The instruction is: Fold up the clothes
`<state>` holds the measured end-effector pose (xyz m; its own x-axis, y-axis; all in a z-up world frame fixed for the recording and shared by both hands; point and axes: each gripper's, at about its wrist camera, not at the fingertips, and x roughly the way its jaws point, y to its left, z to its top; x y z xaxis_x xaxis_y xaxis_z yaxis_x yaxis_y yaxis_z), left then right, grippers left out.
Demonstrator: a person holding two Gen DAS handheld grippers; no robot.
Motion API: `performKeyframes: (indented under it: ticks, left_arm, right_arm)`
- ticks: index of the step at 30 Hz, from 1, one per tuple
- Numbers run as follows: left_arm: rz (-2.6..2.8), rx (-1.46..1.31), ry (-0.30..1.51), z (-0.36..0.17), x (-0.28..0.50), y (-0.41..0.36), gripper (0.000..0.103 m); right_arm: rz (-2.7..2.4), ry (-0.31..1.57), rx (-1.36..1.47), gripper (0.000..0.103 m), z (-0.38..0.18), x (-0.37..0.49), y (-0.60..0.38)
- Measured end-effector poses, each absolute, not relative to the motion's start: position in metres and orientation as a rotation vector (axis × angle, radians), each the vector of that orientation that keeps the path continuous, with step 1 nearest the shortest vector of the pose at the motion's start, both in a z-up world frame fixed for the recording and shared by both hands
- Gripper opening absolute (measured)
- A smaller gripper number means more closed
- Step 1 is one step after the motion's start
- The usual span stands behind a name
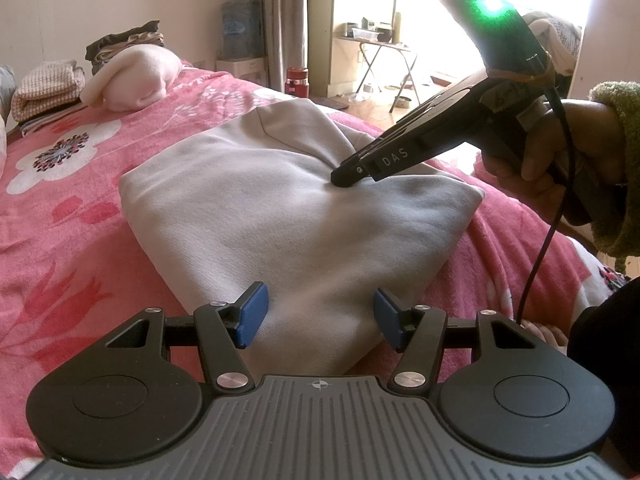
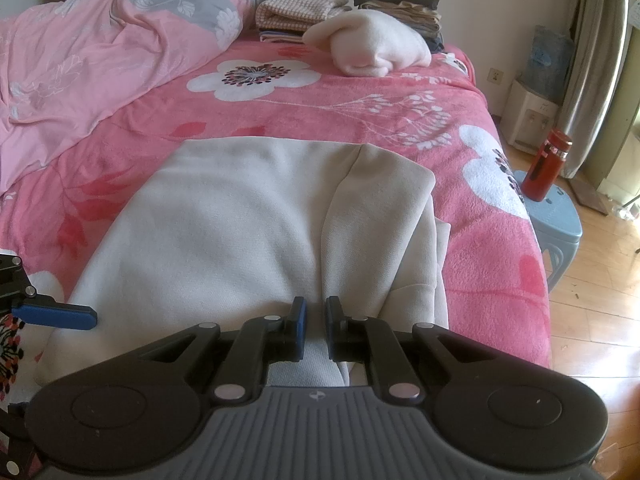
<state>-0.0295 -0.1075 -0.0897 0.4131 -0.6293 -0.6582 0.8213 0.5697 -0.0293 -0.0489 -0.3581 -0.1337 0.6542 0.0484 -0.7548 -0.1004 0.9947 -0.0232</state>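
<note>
A beige sweatshirt [image 1: 280, 216] lies folded on the pink flowered bed [image 1: 72, 216]. In the left wrist view my left gripper [image 1: 320, 316] stands open over the garment's near corner, and its blue pads [image 1: 252, 316] do not press the cloth. My right gripper [image 1: 348, 174], held by a hand in a green cuff, comes in from the right with its tip down on the cloth, and creases run out from it. In the right wrist view the right gripper [image 2: 316, 330] is shut on a ridge of the sweatshirt [image 2: 224, 232], beside a folded-in sleeve [image 2: 376, 224]. One left pad [image 2: 56, 316] shows at that view's left edge.
Folded clothes are stacked at the head of the bed [image 2: 304, 10], with a rolled cream garment [image 2: 372, 48] in front of them. A rumpled pink quilt [image 2: 72, 64] fills the left side. A red bottle [image 2: 546, 168] stands on a blue stool [image 2: 560, 220] by the bed's edge.
</note>
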Motion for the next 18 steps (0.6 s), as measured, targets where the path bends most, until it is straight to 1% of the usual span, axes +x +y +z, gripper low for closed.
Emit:
performKeyframes:
  ticks: [18]
  left_arm:
    - [-0.932,0.322,0.676,-0.0897,-0.0292,-0.1073,0.059]
  right_arm:
    - [0.083,0.855,-0.064,0.010,-0.1328,-0.0490,-0.3579]
